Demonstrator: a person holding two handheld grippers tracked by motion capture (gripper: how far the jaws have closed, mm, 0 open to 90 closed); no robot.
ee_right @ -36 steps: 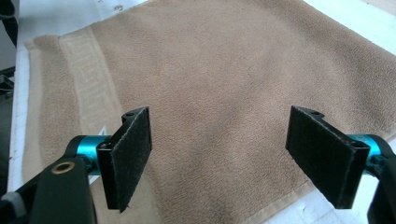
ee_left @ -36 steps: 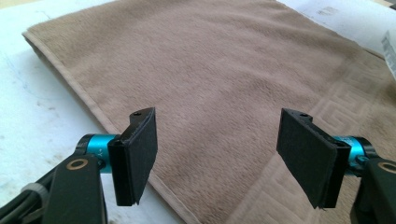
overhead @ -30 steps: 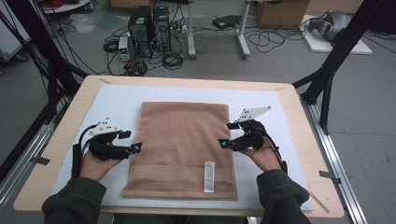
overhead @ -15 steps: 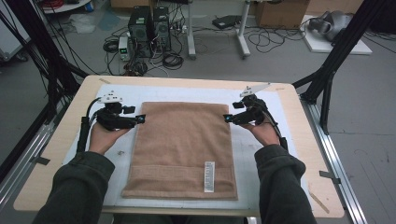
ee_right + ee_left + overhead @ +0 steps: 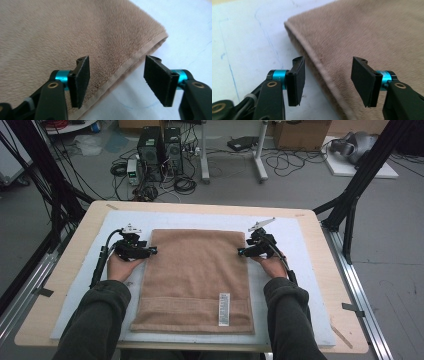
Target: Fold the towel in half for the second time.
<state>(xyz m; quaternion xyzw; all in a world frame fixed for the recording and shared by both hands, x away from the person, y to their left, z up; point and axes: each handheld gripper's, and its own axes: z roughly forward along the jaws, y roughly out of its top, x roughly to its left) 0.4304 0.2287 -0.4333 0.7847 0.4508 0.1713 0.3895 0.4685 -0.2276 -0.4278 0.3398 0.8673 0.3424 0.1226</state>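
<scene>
High view: towel [image 5: 195, 280] flat on white mat [image 5: 300, 270], your left gripper [image 5: 150, 251] and right gripper [image 5: 243, 252] at its far side edges. Both half open, jaws just been closing, hem between pads, nothing pinched. Risk: pads catch top layer alone, fold skews.

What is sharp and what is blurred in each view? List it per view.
High view: even light, no glare, the towel sharp, the floor cables softer. Left gripper view: the pads crisp, the towel's far pile blurred. Right gripper view: the hem between the open jaws sharp, the near towel soft, the white mat bright.
</scene>
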